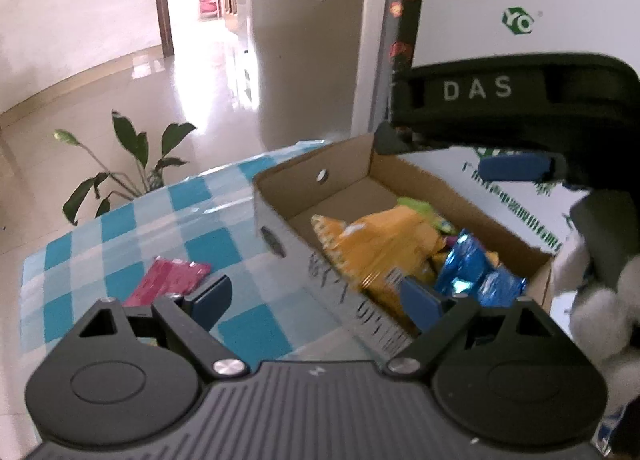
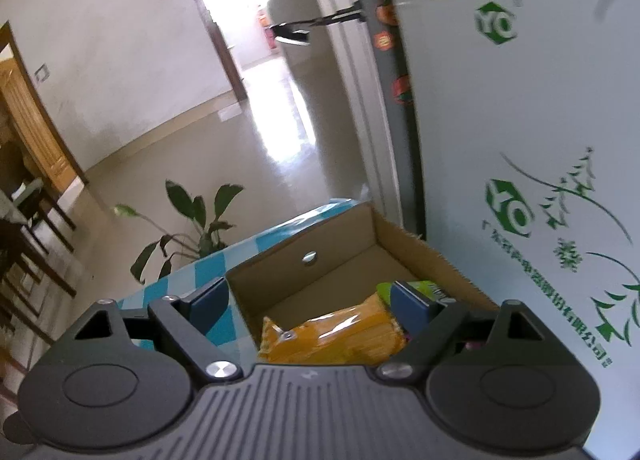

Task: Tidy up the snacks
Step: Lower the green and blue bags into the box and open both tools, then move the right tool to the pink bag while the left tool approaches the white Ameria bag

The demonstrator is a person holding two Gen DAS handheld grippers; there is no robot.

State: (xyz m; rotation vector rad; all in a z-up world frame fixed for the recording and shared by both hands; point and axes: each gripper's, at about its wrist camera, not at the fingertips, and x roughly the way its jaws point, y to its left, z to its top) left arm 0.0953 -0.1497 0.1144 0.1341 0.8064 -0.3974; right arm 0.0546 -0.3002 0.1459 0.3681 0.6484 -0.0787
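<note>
My left hand-held gripper (image 1: 316, 300): wide open, empty | pink packet (image 1: 166, 282) on worktop (image 1: 120, 236) lies just ahead-left, nearer this hand | box (image 1: 344, 163) to right.

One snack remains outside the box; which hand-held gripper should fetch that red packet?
Left. The left hand-held gripper is open just beside the flat red packet on the checked cloth. The right hand-held gripper hangs over the open cardboard box.
</note>
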